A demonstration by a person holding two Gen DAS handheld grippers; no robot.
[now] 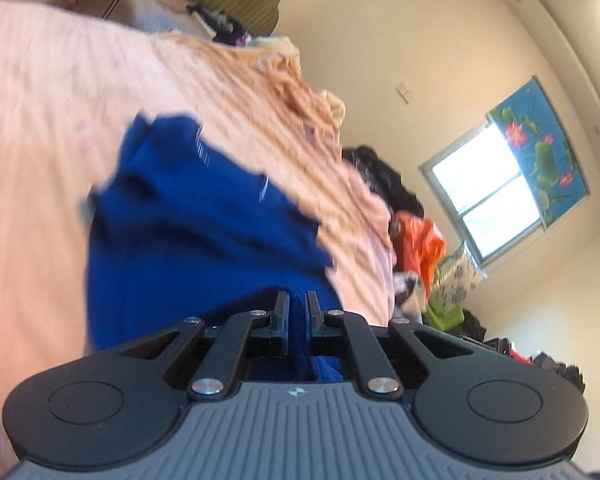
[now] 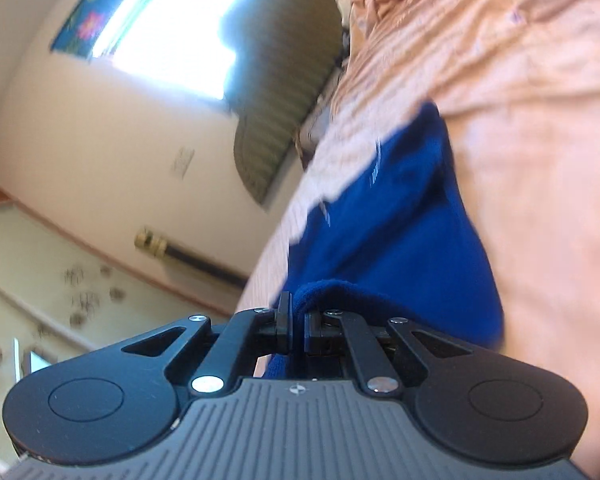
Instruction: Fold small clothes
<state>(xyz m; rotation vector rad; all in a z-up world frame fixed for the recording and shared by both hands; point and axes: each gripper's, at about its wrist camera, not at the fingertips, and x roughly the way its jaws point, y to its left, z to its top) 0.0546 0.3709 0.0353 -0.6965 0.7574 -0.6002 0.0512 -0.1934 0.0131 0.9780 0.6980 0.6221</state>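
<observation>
- Left gripper (image 1: 298, 304): rolled sideways, jaws clamped on blue garment (image 1: 204, 220) edge.
- Right gripper (image 2: 298, 312): tilted likewise, jaws pinching bunched hem.
- Garment spread on peach bedsheet (image 1: 40, 120), running toward 12 o'clock.

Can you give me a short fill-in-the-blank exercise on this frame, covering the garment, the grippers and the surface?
1. The garment pinched between the fingers of both grippers is ____ in colour.
2. The left gripper and the right gripper are both ____ on the fabric.
3. The garment lies across a wrinkled ____-coloured bedsheet.
4. Daylight enters through a ____ beside the floral curtain.

Missing words: blue; shut; peach; window
</observation>
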